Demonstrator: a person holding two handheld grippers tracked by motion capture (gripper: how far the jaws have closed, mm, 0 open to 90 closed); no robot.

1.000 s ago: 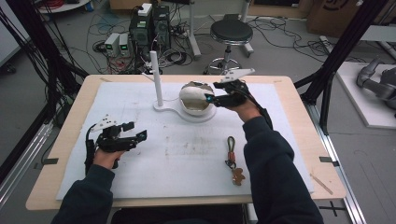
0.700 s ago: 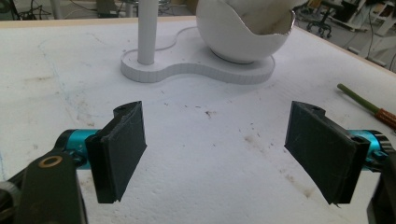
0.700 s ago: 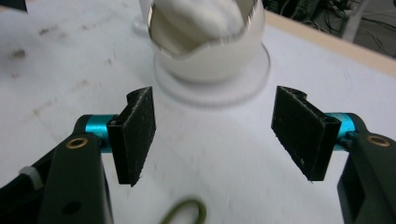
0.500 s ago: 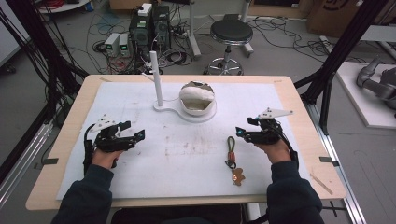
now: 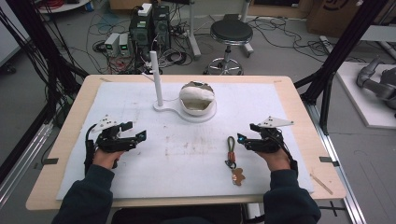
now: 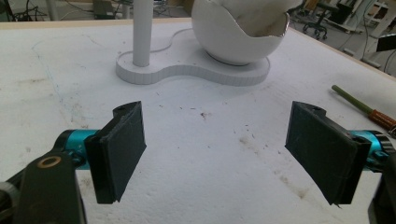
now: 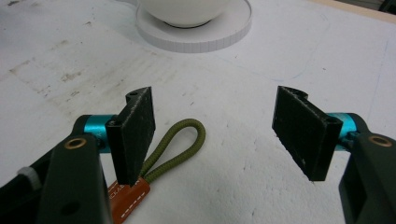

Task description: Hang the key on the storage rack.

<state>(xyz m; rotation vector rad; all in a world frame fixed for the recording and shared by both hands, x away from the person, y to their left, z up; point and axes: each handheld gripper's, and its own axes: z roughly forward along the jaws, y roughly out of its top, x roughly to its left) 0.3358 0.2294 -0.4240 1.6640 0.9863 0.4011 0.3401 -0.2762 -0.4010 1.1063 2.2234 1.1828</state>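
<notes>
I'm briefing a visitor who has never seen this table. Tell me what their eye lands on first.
First, the cracked white egg-shaped bowl on its white stand with an upright post, at the table's far middle. Next, the two black tongs, left and right, both open and hovering low over the white mat. Last, the olive-loop keychain lying just left of the right tongs.

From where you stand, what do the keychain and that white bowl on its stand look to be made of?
The keychain has a loop of olive woven cord, going by its braided texture, joined to a brown tab with white stitching, probably leather or an imitation. A small brown charm hangs at its end; material unclear. The bowl looks like glossy white ceramic or plastic with a jagged, eggshell-like rim. Its stand appears matte white plastic, with fine ridges along its edge.
</notes>
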